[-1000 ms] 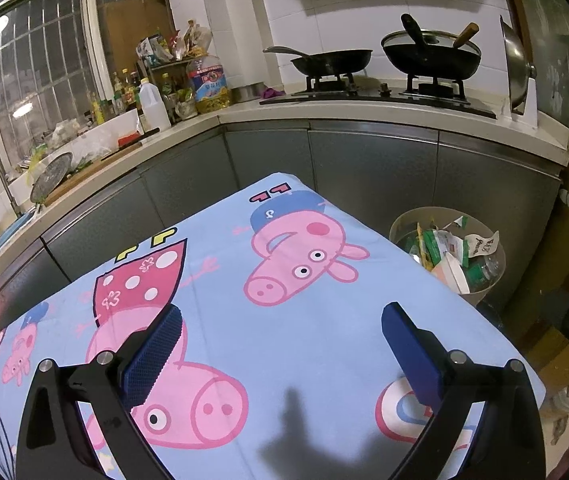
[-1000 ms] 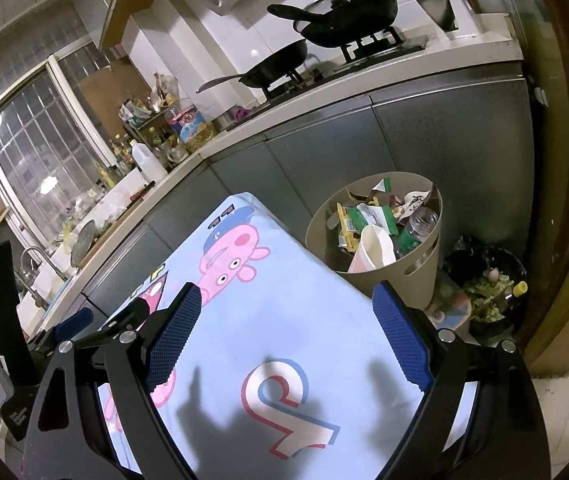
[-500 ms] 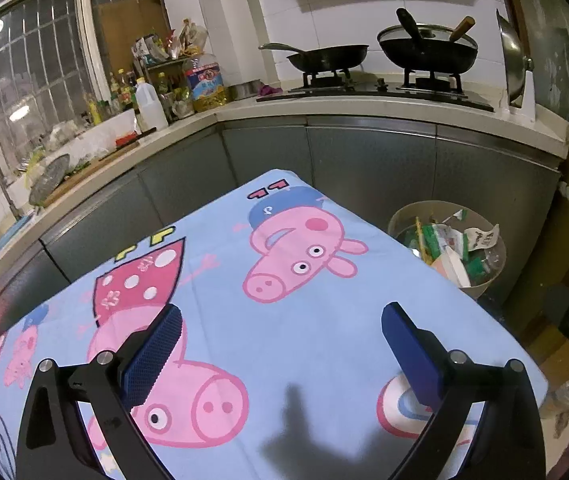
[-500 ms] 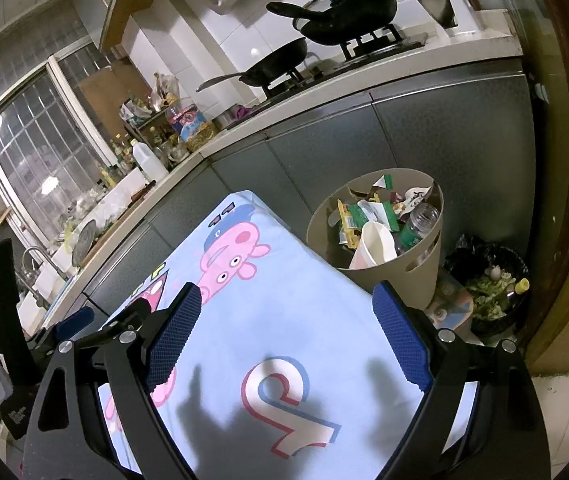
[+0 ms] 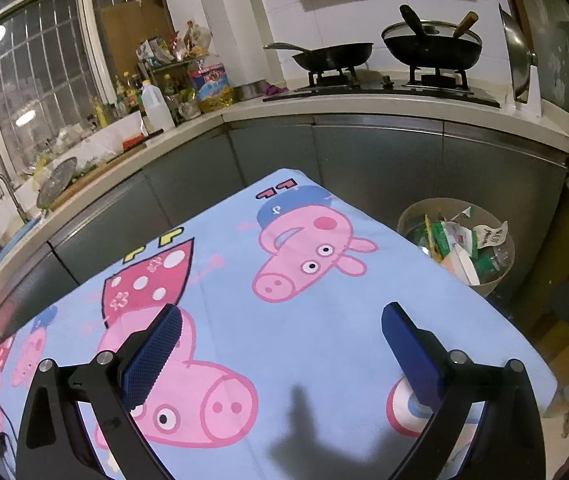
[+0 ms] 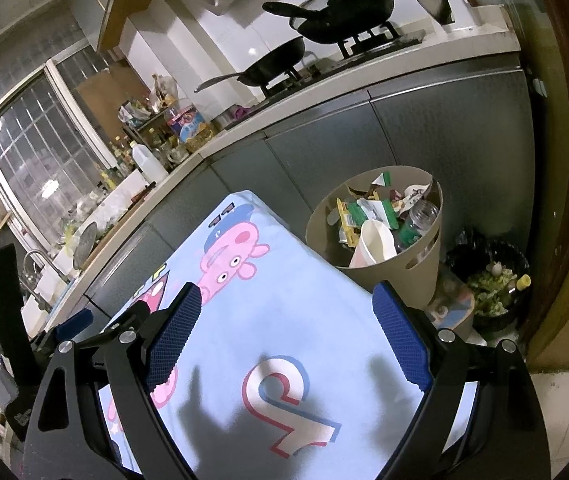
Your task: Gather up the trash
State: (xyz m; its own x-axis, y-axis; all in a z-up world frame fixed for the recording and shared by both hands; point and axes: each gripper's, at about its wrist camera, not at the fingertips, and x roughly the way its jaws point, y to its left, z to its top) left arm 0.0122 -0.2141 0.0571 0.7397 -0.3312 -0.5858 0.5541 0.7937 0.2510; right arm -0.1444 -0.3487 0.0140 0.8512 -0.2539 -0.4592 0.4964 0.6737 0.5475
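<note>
Overhead, left tool (image 5: 280, 344) and right tool (image 6: 286, 338) hover above cartoon-pig cloth (image 5: 284, 300) covering tabletop, both spread wide, nothing between blue pads. Beige trash bin (image 6: 404, 276) stands on floor ahead and right of both tools, just past cloth edge, packed with wrappers, paper cup (image 6: 374, 242), plastic bottle (image 6: 422, 214). Two black pans sit on stove beyond, against tiled wall.

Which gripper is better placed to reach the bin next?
Right, probably. The bin sits just beyond the right gripper; from the left gripper it lies far off to the side. Both are open and empty.
</note>
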